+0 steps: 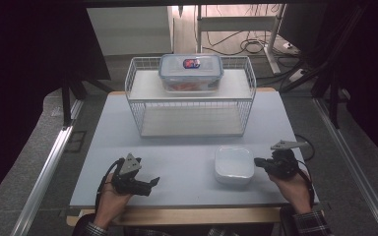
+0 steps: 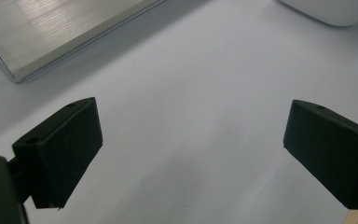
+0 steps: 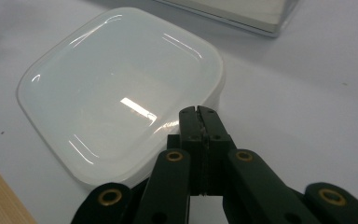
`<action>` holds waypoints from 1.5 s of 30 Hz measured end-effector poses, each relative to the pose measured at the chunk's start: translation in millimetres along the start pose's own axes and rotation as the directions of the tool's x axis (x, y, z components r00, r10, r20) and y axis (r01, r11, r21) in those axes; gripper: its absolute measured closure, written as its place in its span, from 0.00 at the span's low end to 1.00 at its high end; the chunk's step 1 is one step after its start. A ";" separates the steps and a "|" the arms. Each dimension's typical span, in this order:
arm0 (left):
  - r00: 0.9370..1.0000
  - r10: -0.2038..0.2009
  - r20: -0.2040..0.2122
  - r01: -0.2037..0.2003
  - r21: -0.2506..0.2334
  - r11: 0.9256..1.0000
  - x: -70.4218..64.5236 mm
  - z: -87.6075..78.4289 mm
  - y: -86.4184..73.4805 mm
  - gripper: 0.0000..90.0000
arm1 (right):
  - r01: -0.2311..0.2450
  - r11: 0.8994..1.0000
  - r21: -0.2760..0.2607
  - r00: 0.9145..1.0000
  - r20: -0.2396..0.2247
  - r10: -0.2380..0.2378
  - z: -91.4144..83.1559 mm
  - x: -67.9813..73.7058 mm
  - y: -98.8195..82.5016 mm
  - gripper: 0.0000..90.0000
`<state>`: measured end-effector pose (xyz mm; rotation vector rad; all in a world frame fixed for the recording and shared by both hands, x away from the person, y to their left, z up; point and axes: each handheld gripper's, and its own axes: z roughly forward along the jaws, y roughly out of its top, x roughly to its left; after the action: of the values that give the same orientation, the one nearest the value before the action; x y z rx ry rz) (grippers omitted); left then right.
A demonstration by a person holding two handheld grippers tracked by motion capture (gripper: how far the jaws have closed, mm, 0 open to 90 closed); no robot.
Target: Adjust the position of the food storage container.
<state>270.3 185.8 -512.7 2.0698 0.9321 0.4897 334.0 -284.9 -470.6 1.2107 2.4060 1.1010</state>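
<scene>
A white square dish (image 1: 234,164) lies empty on the table's near right part; it shows large in the right gripper view (image 3: 116,93), and its corner shows in the left gripper view (image 2: 335,10). My right gripper (image 1: 259,162) hovers just right of the dish with its jaws pressed together (image 3: 199,112) and nothing between them, tips over the dish's rim. My left gripper (image 1: 153,182) rests near the front left of the table, pointing right, its two pads (image 2: 67,149) far apart over bare tabletop. A clear lidded food container (image 1: 191,73) sits on top of a white wire rack (image 1: 192,98).
The wire rack stands at the back middle of the light blue table (image 1: 182,162), its lower shelf (image 2: 42,32) bare. A wooden strip (image 1: 177,215) runs along the table's front edge. Cables and desk legs (image 1: 248,44) lie on the floor behind.
</scene>
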 end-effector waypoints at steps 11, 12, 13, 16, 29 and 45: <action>1.000 -0.008 0.008 0.008 0.009 1.000 -1.2 1.1 1.1 0.05 | 0.068 0.998 -0.010 0.995 -0.072 -0.069 26.4 29.5 15.0 1.00; 1.000 -0.009 0.008 0.009 0.009 1.000 -1.3 1.1 1.1 0.05 | 0.074 0.997 -0.012 0.994 -0.078 -0.075 28.6 31.9 16.4 1.00; 1.000 -0.011 0.009 0.011 0.008 1.000 -1.4 1.2 1.2 0.05 | 0.079 0.997 -0.014 0.993 -0.082 -0.080 30.8 34.3 17.8 1.00; 1.000 -0.009 0.009 0.009 0.012 1.000 -1.7 1.5 1.4 0.05 | 0.090 0.996 -0.015 0.991 -0.096 -0.091 36.9 40.7 21.5 1.00; 0.999 -0.027 0.021 0.026 0.014 1.000 -2.1 1.1 2.0 0.05 | 0.124 0.992 -0.028 0.980 -0.155 -0.127 59.8 68.2 36.0 1.00; 0.999 -0.035 0.032 0.035 0.014 0.999 -1.5 1.2 1.4 0.06 | 0.169 0.982 -0.079 0.980 -0.093 -0.176 45.7 66.0 33.7 0.67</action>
<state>270.6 183.5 -512.3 2.0640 0.9529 0.4312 335.2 -197.8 -470.1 0.9255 2.4669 1.2071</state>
